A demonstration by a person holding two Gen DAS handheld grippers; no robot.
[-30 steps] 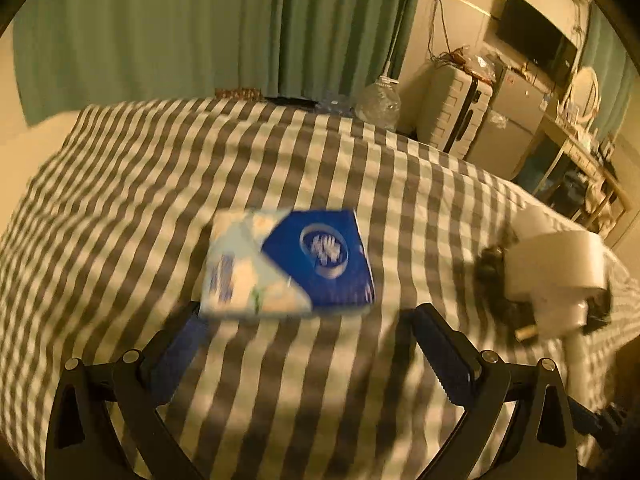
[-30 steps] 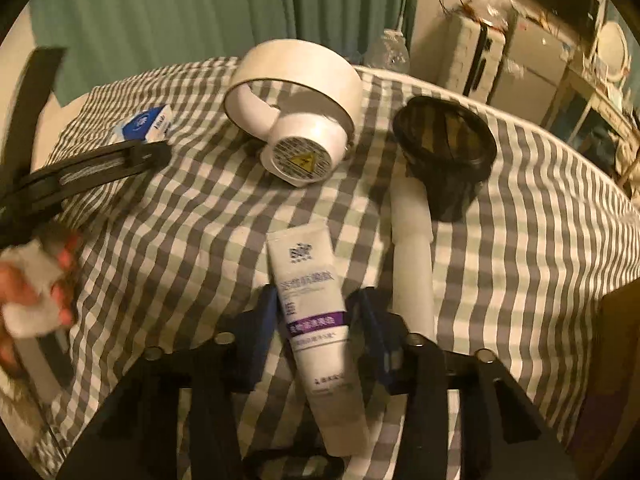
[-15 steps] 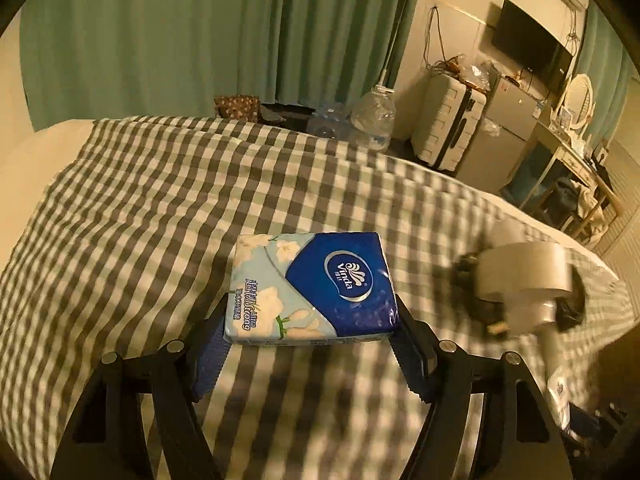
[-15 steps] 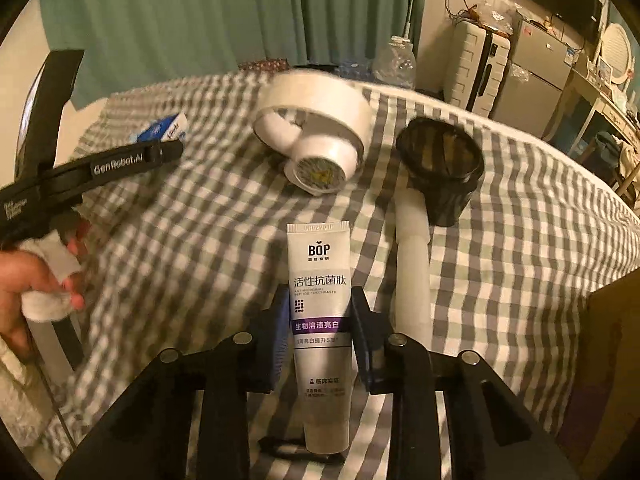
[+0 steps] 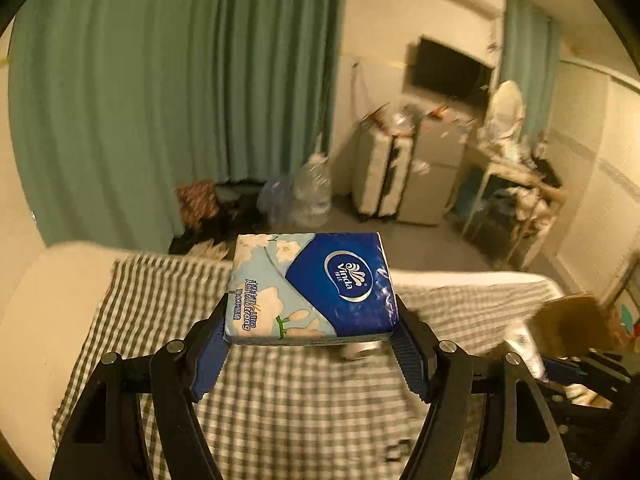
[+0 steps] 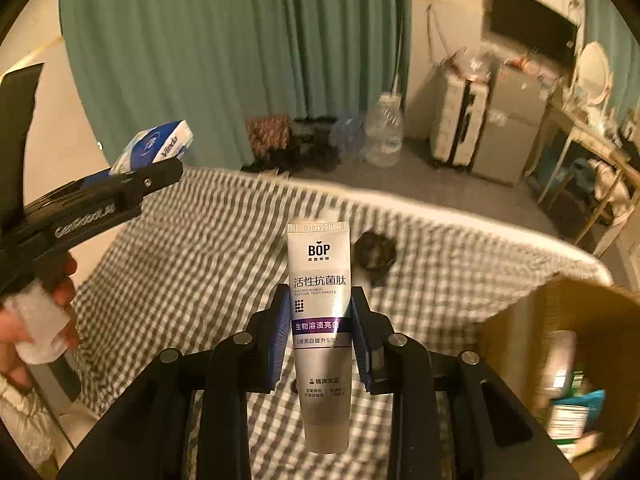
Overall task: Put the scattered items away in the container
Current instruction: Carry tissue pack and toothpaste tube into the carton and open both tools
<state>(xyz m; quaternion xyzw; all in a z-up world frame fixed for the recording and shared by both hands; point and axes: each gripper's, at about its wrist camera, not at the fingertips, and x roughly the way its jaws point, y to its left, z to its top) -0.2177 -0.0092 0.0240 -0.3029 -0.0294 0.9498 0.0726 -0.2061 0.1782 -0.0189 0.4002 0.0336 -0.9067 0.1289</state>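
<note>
My left gripper (image 5: 312, 320) is shut on a blue and white Vinda tissue pack (image 5: 312, 284) and holds it in the air above the checked bed. The pack (image 6: 156, 146) and the left gripper (image 6: 120, 188) also show at the left of the right wrist view. My right gripper (image 6: 320, 312) is shut on a white BOP toothpaste tube (image 6: 322, 304), held upright above the bed. A cardboard box (image 6: 560, 340) with several items inside stands at the right, beside the bed; it also shows in the left wrist view (image 5: 576, 324).
The grey-checked bed cover (image 6: 200, 248) lies below. A black cup (image 6: 376, 254) lies on it beyond the tube. A white fan (image 5: 360, 350) is partly hidden behind the tissue pack. Water bottles (image 6: 384, 136), suitcases (image 6: 464, 120) and green curtains stand beyond the bed.
Both grippers have lifted their items off the bed and swung up and right; the left closed on the tissue pack. The cardboard box has come into view.
</note>
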